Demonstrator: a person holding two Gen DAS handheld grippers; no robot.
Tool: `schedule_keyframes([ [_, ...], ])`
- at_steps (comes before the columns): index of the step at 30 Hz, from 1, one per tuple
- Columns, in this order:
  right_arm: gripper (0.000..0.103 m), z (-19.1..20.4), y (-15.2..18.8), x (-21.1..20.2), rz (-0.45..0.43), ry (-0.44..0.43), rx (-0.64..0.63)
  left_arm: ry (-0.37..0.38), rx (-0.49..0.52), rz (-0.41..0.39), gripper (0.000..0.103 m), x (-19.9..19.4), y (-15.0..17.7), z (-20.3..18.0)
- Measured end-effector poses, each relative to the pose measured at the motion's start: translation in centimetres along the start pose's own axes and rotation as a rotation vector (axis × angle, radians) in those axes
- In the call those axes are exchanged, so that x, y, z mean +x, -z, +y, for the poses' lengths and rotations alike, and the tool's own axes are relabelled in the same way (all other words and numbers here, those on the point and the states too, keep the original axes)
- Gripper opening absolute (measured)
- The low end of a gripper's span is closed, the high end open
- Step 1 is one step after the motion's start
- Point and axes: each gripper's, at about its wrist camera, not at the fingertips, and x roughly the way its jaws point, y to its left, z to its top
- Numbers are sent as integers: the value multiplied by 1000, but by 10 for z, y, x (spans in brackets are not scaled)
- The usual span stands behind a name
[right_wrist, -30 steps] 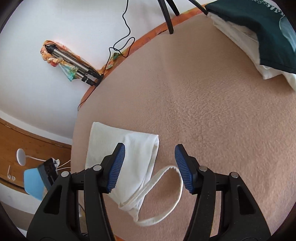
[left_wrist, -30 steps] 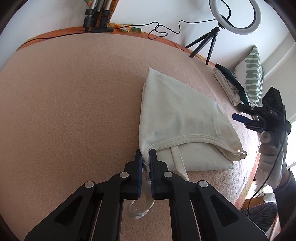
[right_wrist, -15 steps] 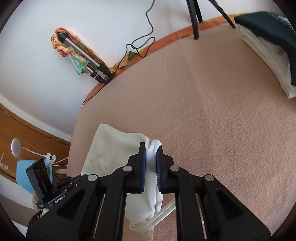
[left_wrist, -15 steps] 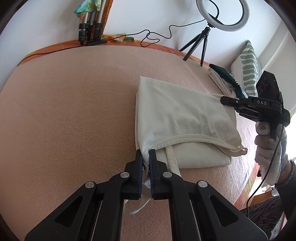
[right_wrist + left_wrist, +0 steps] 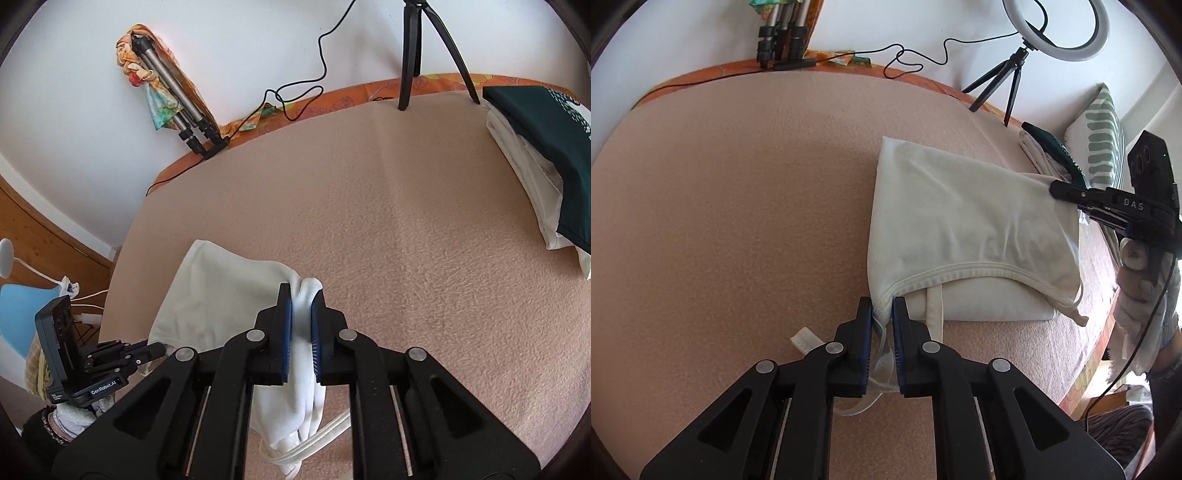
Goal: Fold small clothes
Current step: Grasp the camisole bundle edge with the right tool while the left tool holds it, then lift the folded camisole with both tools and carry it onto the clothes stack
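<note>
Cream top corners hidden between both grippers' pads.

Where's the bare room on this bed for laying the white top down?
Open blanket lies left of the white top, up to the wall-side tripod. Another patch runs toward the folded stack. It's crowded there, by the ring-light stand.
</note>
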Motion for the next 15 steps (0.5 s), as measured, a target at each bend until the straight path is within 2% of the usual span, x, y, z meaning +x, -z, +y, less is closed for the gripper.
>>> schedule_keyframes([
  [1, 10, -5, 0, 3, 4, -10, 11, -3, 2, 1, 22, 1, 1, -1],
  [2, 10, -10, -1, 6, 11, -24, 24, -3, 13, 8, 25, 4, 1, -3],
  [6, 11, -25, -2, 19, 23, -46, 53, -8, 55, -2, 26, 12, -2, -13],
  [8, 15, -32, -2, 24, 31, -50, 70, -12, 73, -15, 22, 16, -4, -17],
  [9, 18, -37, -1, 26, 41, -61, 89, -15, 91, -12, 6, 18, -5, -20],
  [11, 42, -47, 3, 29, 54, -84, 135, -39, 131, -28, 5, 18, -3, -27],
  [12, 47, -51, 6, 30, 57, -114, 162, -41, 138, -33, 4, 18, -2, -28],
  [13, 49, -54, 10, 33, 65, -146, 180, -43, 140, -36, 4, 18, -2, -28],
  [15, 43, -51, 14, 35, 51, -138, 168, -33, 127, -48, 4, 15, -2, -27],
])
